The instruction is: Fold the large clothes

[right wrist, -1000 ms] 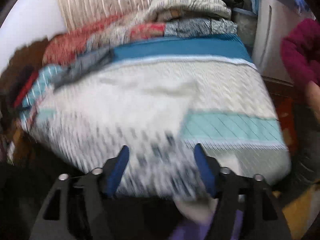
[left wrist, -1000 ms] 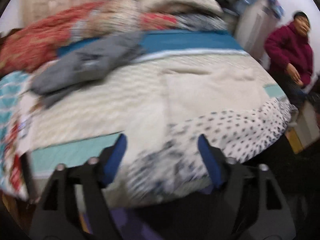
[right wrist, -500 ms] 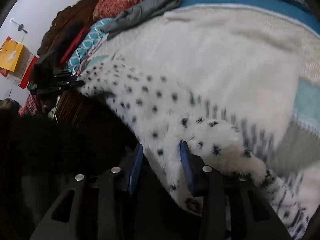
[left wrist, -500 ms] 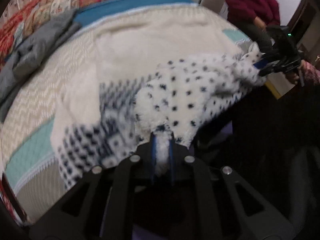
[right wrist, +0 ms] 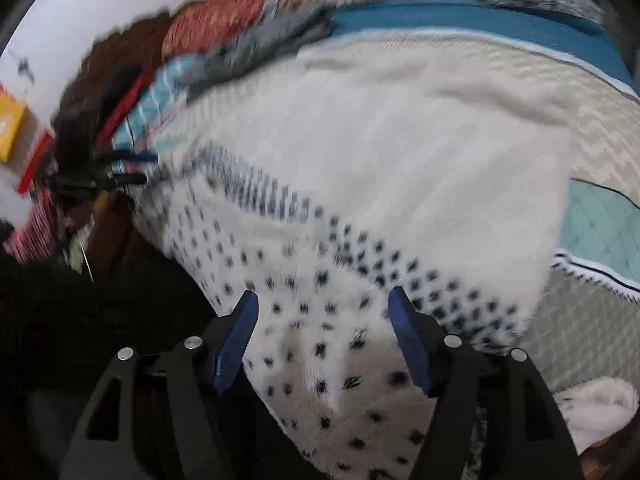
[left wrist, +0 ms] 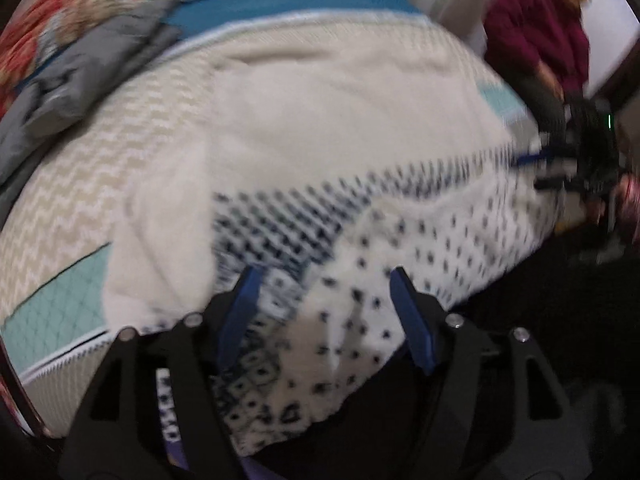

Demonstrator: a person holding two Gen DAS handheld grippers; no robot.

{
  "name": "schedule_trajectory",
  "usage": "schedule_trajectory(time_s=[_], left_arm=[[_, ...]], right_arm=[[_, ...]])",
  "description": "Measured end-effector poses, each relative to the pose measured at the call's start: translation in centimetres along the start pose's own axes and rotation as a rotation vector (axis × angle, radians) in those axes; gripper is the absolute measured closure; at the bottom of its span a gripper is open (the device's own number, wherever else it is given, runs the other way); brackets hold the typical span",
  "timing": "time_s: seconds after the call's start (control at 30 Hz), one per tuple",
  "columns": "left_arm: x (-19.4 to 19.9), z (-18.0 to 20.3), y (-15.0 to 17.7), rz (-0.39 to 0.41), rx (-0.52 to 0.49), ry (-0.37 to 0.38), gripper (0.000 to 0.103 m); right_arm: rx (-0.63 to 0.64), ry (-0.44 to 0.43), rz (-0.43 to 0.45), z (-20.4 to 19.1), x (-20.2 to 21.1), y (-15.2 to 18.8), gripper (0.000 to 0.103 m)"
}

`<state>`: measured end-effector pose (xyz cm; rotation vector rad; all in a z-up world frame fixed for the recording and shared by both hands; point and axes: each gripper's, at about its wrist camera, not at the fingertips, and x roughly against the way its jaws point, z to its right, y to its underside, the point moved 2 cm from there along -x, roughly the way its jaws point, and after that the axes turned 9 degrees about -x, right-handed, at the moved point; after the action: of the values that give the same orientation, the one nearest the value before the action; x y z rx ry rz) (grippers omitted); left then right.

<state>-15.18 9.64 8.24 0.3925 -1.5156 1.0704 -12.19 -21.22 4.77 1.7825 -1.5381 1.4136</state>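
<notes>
A large cream sweater [left wrist: 320, 128] with a navy-dotted lower part is spread on the bed, its dotted hem [left wrist: 360, 320] folded over and hanging at the near edge. My left gripper [left wrist: 324, 272] hovers over that hem with its jaws opening; the fabric lies between the blue fingers [left wrist: 240, 312] but they do not press it. In the right wrist view the same sweater [right wrist: 400, 152] fills the middle. My right gripper [right wrist: 323, 292] stands over the dotted hem [right wrist: 320, 352], jaws opening, pads off the cloth. Each gripper appears small in the other's view, the right gripper [left wrist: 560, 160] and the left gripper [right wrist: 120, 168].
The bedspread [left wrist: 68, 200] is cream zigzag with teal patches and a blue band [left wrist: 280, 0] at the far side. A grey garment [left wrist: 80, 80] and a red patterned quilt [left wrist: 60, 12] lie beyond the sweater. A person in a maroon top [left wrist: 540, 32] is beside the bed.
Half a second ago both grippers were shut on the dotted hem. Now both have let go and spread their jaws, and the hem lies on the bed's near edge.
</notes>
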Motion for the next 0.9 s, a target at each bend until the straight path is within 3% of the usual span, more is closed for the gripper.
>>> schedule_trajectory(time_s=[0.13, 0.17, 0.2, 0.23, 0.27, 0.3, 0.33, 0.37, 0.47, 0.67, 0.77, 0.9], left_arm=[[-4.7, 1.2, 2.3, -0.120, -0.056, -0.006, 0.035], [-5.7, 1.1, 3.2, -0.143, -0.056, -0.009, 0.050], [-6.4, 1.3, 3.6, -0.162, -0.071, -0.027, 0.084], [-6.4, 1.7, 3.8, -0.167, -0.085, -0.036, 0.091], [-5.8, 2.1, 3.7, -0.140, -0.094, -0.037, 0.094], [-4.8, 2.5, 3.3, -0.099, -0.106, -0.039, 0.094], [-3.4, 2.9, 2.8, -0.042, -0.123, -0.047, 0.094], [-1.1, 3.3, 1.9, 0.039, -0.141, -0.069, 0.094], [2.9, 3.2, -0.1, 0.161, -0.120, -0.123, 0.094], [14.0, 4.0, -4.4, 0.505, -0.077, -0.263, 0.094], [19.8, 5.0, -6.1, 0.657, -0.048, -0.290, 0.094], [26.3, 7.4, -7.5, 0.813, -0.058, -0.337, 0.094]], right_arm=[[0.088, 0.085, -0.107, -0.3, -3.4, 1.7, 0.030], [0.087, 0.093, -0.115, 0.0, -4.0, 1.9, 0.030], [0.069, 0.087, -0.111, 0.4, -4.1, 2.1, 0.035], [0.045, 0.085, -0.104, 0.5, -4.1, 2.1, 0.048], [0.050, 0.103, -0.094, 0.2, -3.7, 2.0, 0.079], [0.061, 0.129, -0.076, -0.1, -3.1, 1.9, 0.088], [0.067, 0.150, -0.044, -0.5, -2.3, 1.7, 0.089], [0.070, 0.162, 0.017, -1.0, -0.8, 1.2, 0.089], [0.056, 0.195, 0.158, -2.4, 2.3, -0.3, 0.089], [0.048, 0.295, 0.551, -5.5, 13.0, -3.7, 0.090], [0.076, 0.308, 0.802, -7.8, 20.5, -3.8, 0.090], [0.119, 0.305, 1.034, -9.9, 28.0, -3.4, 0.090]])
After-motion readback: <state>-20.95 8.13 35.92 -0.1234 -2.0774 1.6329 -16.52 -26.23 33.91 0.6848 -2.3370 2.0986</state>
